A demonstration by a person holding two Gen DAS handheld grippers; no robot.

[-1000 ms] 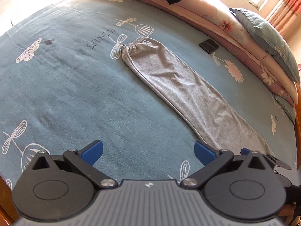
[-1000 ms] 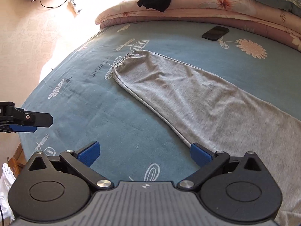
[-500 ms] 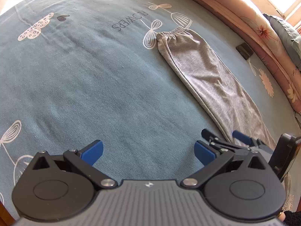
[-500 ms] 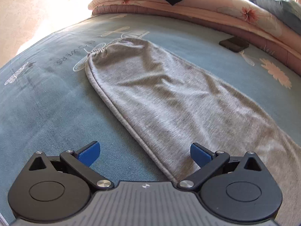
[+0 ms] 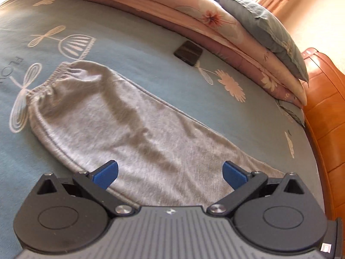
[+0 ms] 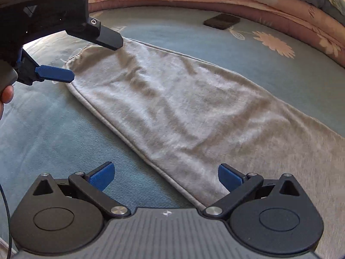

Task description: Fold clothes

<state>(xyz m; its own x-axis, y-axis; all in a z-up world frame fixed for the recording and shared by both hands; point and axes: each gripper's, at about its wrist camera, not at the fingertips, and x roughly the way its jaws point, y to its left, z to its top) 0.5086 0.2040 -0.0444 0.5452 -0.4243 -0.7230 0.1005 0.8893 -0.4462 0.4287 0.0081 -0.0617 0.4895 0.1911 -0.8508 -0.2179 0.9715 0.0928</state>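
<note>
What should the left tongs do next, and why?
Probably lower and close on the cuff. The left tongs hang open at that gathered end of the grey trousers, which lie flat and unfolded; the right tongs are open too.

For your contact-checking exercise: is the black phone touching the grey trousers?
Apart. The right wrist view shows blue bedsheet between the black phone and grey trousers.

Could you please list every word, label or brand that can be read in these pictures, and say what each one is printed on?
"GenRobot.AI": on the black body of the left gripper, seen in the right wrist view.
"FLO": cut off at the picture's edge, printed on the blue bedsheet in the left wrist view.
A small white label at that view's lower right corner is too small to read.
The phone shows no text.
</note>
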